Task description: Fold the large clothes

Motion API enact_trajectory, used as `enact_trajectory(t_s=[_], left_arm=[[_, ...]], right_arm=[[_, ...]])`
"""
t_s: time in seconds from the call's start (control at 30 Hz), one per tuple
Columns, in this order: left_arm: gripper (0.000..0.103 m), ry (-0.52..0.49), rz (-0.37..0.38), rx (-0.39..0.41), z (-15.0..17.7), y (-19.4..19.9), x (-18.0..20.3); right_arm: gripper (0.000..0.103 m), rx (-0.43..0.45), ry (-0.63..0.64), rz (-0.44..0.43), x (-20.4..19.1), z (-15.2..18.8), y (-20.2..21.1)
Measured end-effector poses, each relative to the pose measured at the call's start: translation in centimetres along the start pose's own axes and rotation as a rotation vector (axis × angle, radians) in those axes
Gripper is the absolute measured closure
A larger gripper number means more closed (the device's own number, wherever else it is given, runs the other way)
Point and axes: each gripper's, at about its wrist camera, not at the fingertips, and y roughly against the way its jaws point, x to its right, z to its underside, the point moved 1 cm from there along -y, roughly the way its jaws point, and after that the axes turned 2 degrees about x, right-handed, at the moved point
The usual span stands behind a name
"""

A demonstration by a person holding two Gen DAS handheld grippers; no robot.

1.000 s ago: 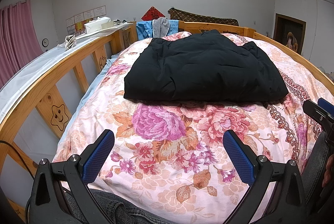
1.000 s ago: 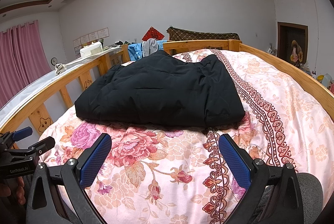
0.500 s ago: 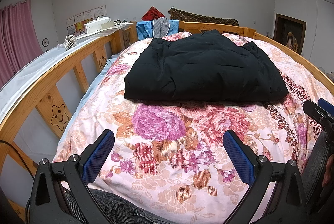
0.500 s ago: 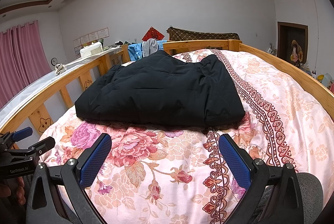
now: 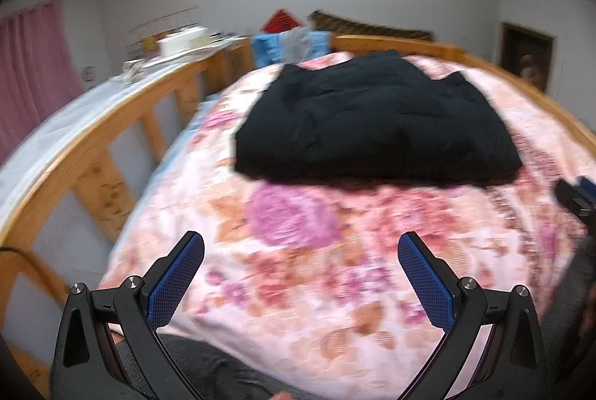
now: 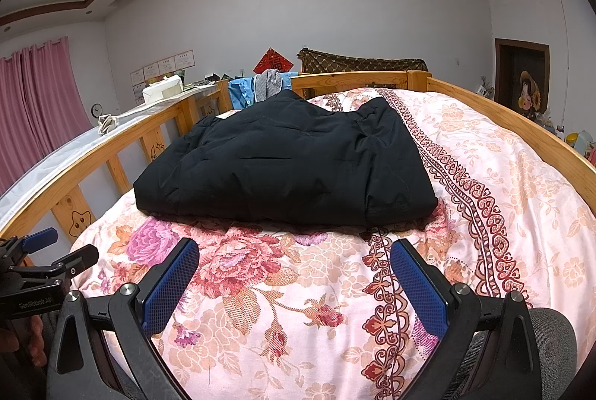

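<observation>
Both grippers hung empty at the foot of the bed, the black garment lying well ahead of them.

The black padded garment (image 6: 287, 161) lay on the floral quilt (image 6: 484, 176) in a compact, roughly squared bundle toward 12 o'clock, well apart from both tools. The left gripper (image 5: 301, 273) and the right gripper (image 6: 294, 279) each had their jaws spread wide with nothing between the blue pads. The left view was smeared by motion, so fine detail there could not be read. The wooden rail (image 6: 123, 146) ran along at 9 o'clock. Judging by the tidy bundle, folding looked finished or between folds; any further fold would call for reaching forward to the near edge at 12 o'clock and pinching its two corners.
</observation>
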Motion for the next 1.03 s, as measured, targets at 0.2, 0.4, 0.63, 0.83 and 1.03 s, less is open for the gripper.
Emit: enact_trajectory(t_s=[0.2, 0.4, 0.63, 0.83, 1.03], left_arm=[[0.001, -0.019, 0.012, -0.055, 0.63, -0.97, -0.32], [0.001, -0.043, 0.03, -0.036, 0.99, -0.7, -0.4], [0.001, -0.042, 0.032, -0.031, 0.53, -0.41, 0.16], [0.001, -0.045, 0.031, -0.027, 0.48, -0.22, 0.31], [0.001, -0.045, 0.029, -0.025, 0.36, -0.1, 0.4]], right_arm=[[0.0, -0.001, 0.001, 0.0, 0.02, 0.0, -0.01], [0.0, 0.0, -0.001, 0.0, -0.01, -0.01, 0.01], [0.0, 0.0, -0.002, 0.0, -0.03, 0.0, -0.01], [0.0, 0.0, -0.002, 0.0, -0.11, -0.01, -0.03], [0.0, 0.0, -0.002, 0.0, -0.08, -0.01, 0.01]])
